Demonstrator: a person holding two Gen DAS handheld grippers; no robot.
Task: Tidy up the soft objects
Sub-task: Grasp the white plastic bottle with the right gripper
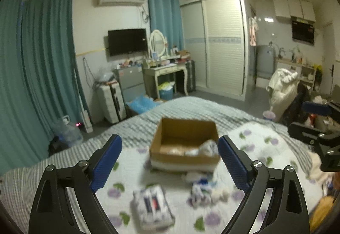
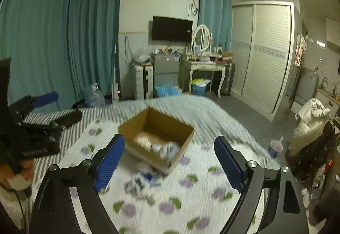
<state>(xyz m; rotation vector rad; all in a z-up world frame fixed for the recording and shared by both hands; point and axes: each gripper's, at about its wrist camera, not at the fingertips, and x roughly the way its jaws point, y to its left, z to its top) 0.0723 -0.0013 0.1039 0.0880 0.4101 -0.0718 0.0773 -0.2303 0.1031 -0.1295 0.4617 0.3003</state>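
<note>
Both views are smeared by blur. The left gripper [image 1: 170, 161] is held with jaws wide apart and nothing between them; the right gripper [image 2: 169, 161] likewise. A box [image 1: 184, 156] is seen on the floral quilt [image 2: 191, 202], open-topped, with pale soft bundles [image 2: 161, 147] inside, their kind hard to tell. Just before it lies a blurred heap, possibly socks [image 1: 204, 190]. A white packet [image 1: 152, 206] lies nearer, partly cut off by the left jaw.

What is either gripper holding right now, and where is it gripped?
Nothing. The left gripper and right gripper are both open and empty above the bed, with the cardboard box ahead of them.
</note>
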